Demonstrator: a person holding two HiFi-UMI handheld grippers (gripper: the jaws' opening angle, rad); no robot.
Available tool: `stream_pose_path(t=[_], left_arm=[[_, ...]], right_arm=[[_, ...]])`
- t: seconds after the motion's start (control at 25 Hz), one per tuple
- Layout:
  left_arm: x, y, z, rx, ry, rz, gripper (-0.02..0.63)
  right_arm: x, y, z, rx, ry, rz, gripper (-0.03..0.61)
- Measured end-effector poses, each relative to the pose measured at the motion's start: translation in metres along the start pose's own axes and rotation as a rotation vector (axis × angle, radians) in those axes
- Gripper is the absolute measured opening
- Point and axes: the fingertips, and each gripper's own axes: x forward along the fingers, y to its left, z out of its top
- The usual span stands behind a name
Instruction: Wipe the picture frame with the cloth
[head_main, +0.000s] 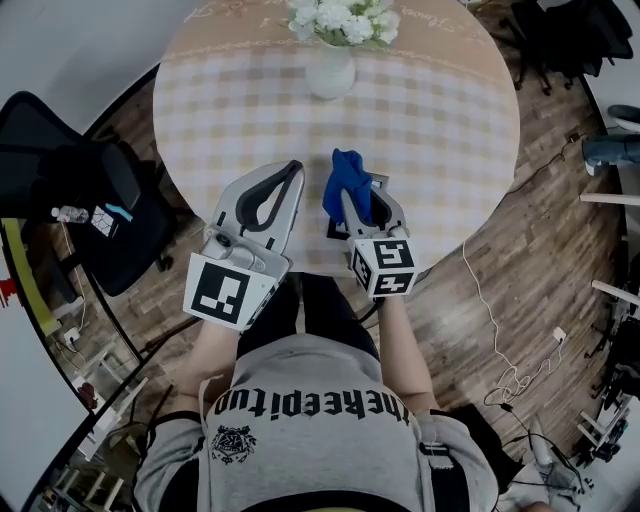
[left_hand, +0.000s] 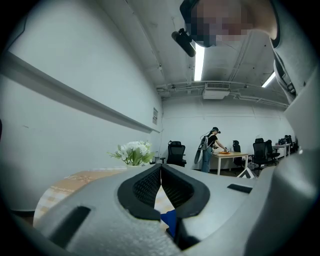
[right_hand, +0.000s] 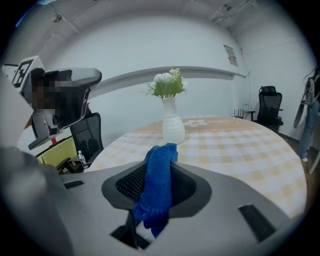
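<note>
One cloth (right_hand: 157, 182), clamped in right gripper (head_main: 354, 198)

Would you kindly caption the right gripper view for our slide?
Right gripper clamps a blue cloth over the checked table, white flower vase beyond.

Wood-plank floor (head_main: 470, 300), black office chair (head_main: 70, 190).

An office: swivel chairs (left_hand: 176, 152), a desk (left_hand: 231, 155) (a person (left_hand: 212, 147) at it), ceiling strip lights (left_hand: 199, 60).
</note>
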Motion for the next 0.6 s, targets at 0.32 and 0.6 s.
stream_pose_path(t=[0.32, 0.6], left_arm=[[-0.013, 0.020, -0.002, 0.016, -0.002, 0.072, 0.017], [-0.022, 0.028, -0.004, 0.012, 0.010, 0.107, 0.017]], right_arm=[[0.035, 0.001, -0.037, -0.046, 0.182, -0.010, 0.129], [0.044, -0.003, -0.053, -0.108, 0.271, -0.038, 0.123]])
